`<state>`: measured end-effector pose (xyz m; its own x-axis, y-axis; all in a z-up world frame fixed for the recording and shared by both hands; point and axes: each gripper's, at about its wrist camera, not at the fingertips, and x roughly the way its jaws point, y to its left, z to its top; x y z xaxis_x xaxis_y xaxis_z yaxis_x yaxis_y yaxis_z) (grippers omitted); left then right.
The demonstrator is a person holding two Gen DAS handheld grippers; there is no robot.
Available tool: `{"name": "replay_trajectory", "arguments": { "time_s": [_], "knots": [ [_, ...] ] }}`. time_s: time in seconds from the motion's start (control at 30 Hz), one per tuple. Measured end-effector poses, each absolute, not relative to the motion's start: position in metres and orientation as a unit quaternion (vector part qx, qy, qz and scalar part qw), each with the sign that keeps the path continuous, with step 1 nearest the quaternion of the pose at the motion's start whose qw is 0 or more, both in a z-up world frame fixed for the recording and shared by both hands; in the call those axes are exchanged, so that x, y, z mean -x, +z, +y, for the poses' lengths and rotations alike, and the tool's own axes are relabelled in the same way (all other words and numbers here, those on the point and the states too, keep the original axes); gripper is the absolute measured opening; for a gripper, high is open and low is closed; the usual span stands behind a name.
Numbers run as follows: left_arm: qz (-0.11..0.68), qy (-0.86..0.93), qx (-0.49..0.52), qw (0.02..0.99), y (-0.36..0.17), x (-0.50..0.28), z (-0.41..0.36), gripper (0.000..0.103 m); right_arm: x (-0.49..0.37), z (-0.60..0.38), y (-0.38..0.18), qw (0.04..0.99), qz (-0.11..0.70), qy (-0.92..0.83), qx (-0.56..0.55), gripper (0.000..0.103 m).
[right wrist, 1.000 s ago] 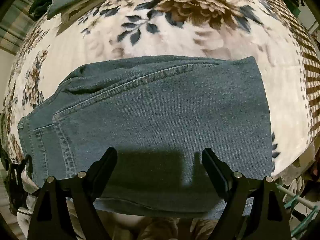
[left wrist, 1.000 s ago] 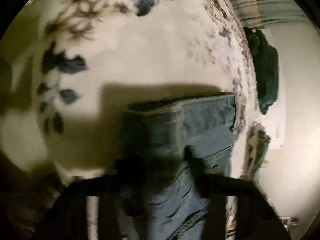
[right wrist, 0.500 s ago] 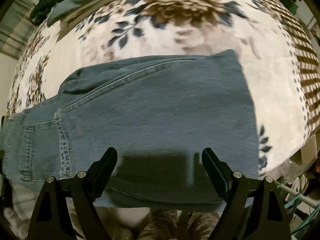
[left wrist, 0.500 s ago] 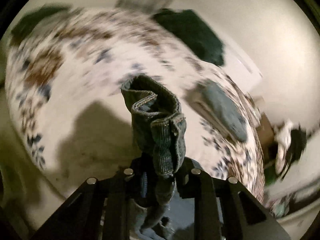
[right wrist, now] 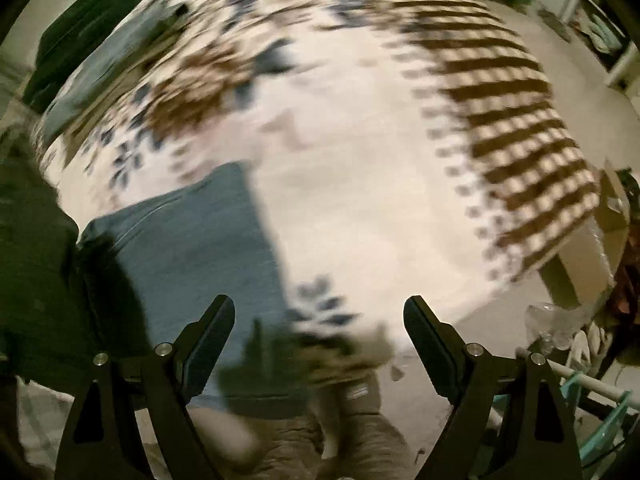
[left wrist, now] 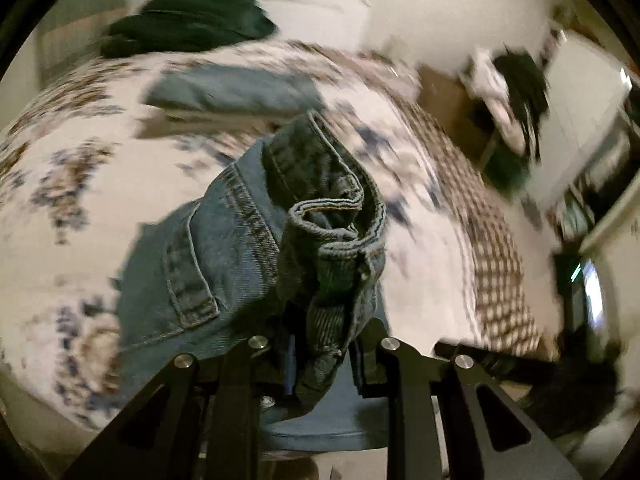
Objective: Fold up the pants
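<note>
Left tool (left wrist: 320, 344) is clenched on the jeans (left wrist: 224, 264), a thick bunch of waistband (left wrist: 340, 220) pinched between its jaws and standing up just ahead of the tips; back pocket (left wrist: 188, 264) sits left of the grip, rest of the denim drapes down and away onto the bed (left wrist: 72, 200); right tool (right wrist: 318, 332) is released, jaws wide apart, nothing between them, hovering over the bed edge with the flat leg section (right wrist: 200, 248) ahead and to its left, not touching it; my read: this is the fold-over step, waist end being carried across toward the leg end; to do it well, keep the left grip firm since the bunch is thick and could slip if the squeeze relaxes; carry low enough that the trailing denim lays down flat rather than dragging a ridge; aim the waistband edge square onto the far hem, not skewed; right tool looks best used to pin or hold the flat leg section near the intended crease so the lower layer does not slide with the pull; both views are motion-blurred, so exact edge alignment cannot be judged; further ahead of the left tool lies another folded denim piece (left wrist: 232, 88) and beyond it a dark green pile (left wrist: 188, 24) at the far side of the bed; keep the fold short of both.
</note>
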<state>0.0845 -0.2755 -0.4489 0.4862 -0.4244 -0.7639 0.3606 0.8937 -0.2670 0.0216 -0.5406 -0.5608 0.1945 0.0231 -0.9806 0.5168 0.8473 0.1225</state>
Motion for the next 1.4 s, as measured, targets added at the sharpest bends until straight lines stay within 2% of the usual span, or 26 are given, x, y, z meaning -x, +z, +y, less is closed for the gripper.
{"name": "replay_trajectory", "arguments": {
  "time_s": [0.27,0.53,0.6,0.63,0.7,0.73,0.77,0.97,1.23,1.3,1.33,1.37,1.4],
  "knots": [
    [0.497,-0.244,-0.043,0.831,-0.490,-0.069,-0.357,0.017,-0.003,-0.617,-0.582,0.731,0.611,-0.213,-0.218,0.089],
    [0.518,-0.219,-0.099,0.821,-0.503,-0.072,-0.375,0.019,-0.001,-0.652,-0.594,0.725,0.613,-0.208,-0.234,0.089],
    [0.534,-0.213,-0.094,0.813,-0.497,-0.075,-0.374,0.023,-0.003,-0.655,-0.593,0.725,0.612,-0.197,-0.246,0.089],
    [0.542,-0.215,-0.084,0.808,-0.492,-0.076,-0.372,0.031,-0.004,-0.656,-0.593,0.724,0.611,-0.186,-0.259,0.089],
    [0.562,-0.226,-0.051,0.794,-0.481,-0.080,-0.362,0.053,-0.007,-0.657,-0.591,0.724,0.605,-0.161,-0.289,0.095],
    [0.572,-0.228,-0.032,0.788,-0.475,-0.082,-0.356,0.071,-0.010,-0.658,-0.588,0.724,0.599,-0.145,-0.309,0.099],
    [0.575,-0.231,-0.015,0.785,-0.468,-0.083,-0.348,0.076,-0.013,-0.657,-0.586,0.725,0.593,-0.131,-0.325,0.100],
    [0.569,-0.178,0.048,0.802,-0.430,-0.096,-0.288,0.076,-0.056,-0.631,-0.570,0.723,0.577,-0.021,-0.379,0.100],
    [0.591,-0.048,0.034,0.805,-0.470,-0.142,-0.214,0.076,-0.119,-0.560,-0.623,0.678,0.665,0.020,-0.312,0.100],
    [0.601,-0.030,0.031,0.798,-0.485,-0.152,-0.201,0.076,-0.126,-0.546,-0.629,0.680,0.671,0.030,-0.295,0.093],
    [0.605,-0.022,0.031,0.795,-0.491,-0.156,-0.196,0.076,-0.127,-0.542,-0.630,0.686,0.667,0.034,-0.289,0.072],
    [0.610,-0.015,0.033,0.792,-0.497,-0.159,-0.191,0.076,-0.127,-0.537,-0.626,0.695,0.661,0.031,-0.280,0.061],
    [0.614,-0.013,0.038,0.788,-0.501,-0.162,-0.186,0.076,-0.126,-0.533,-0.619,0.707,0.655,0.021,-0.264,0.057]
  ]
}}
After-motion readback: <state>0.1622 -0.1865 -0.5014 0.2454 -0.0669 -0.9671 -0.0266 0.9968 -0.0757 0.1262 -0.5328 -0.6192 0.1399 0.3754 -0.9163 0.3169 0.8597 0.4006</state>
